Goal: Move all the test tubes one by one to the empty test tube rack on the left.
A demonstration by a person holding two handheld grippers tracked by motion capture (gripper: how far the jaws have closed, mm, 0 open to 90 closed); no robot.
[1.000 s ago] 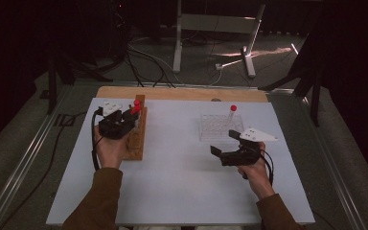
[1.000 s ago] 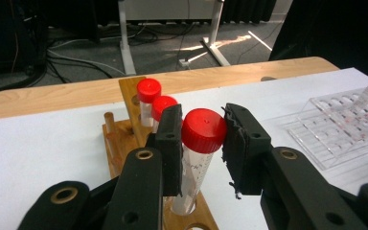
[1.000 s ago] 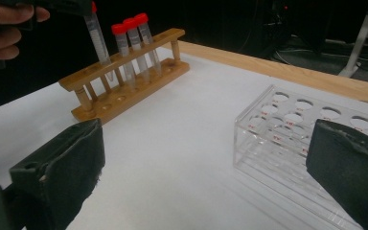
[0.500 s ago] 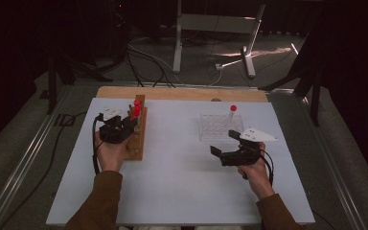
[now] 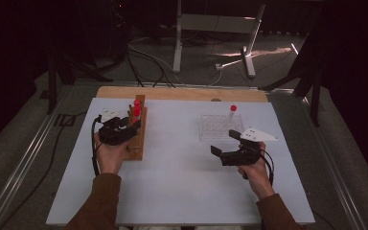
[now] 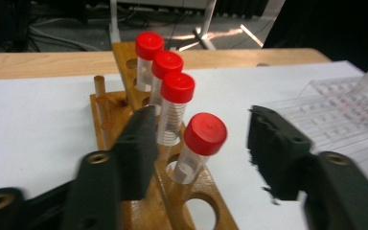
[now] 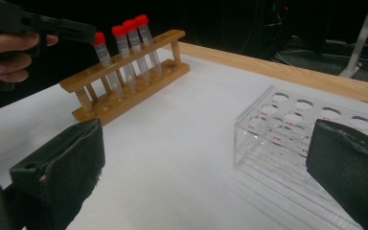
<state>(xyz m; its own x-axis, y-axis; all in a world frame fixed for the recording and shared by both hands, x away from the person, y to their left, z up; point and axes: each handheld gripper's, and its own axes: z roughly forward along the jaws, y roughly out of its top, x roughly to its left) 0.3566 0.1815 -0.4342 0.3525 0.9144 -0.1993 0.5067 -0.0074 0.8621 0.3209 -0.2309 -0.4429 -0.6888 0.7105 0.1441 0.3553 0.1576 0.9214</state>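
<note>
A wooden rack [image 5: 137, 143] [image 6: 124, 52] stands at the table's left with several red-capped tubes in it. My left gripper [image 5: 133, 124] [image 6: 203, 127] is at the rack. Its jaws have just been opening, and the nearest tube [image 6: 199, 148] leans in its hole between them, touched by neither pad. My right gripper [image 5: 225, 143] [image 7: 211, 143] hovers open and empty over the table, in front of a clear plastic rack [image 5: 214, 128] [image 7: 287, 129]. One red-capped tube [image 5: 232, 113] stands in that rack's far corner.
The white tabletop [image 5: 177, 182] has bare room between the two racks and in front of them. A wooden strip [image 5: 182, 93] runs along its far edge. Beyond are a dark floor with cables and a metal stand [image 5: 211, 28].
The left gripper's jaws have parted and let go of the red-capped tube, which now sits in the wooden rack. The right hand and gripper have stayed put.
</note>
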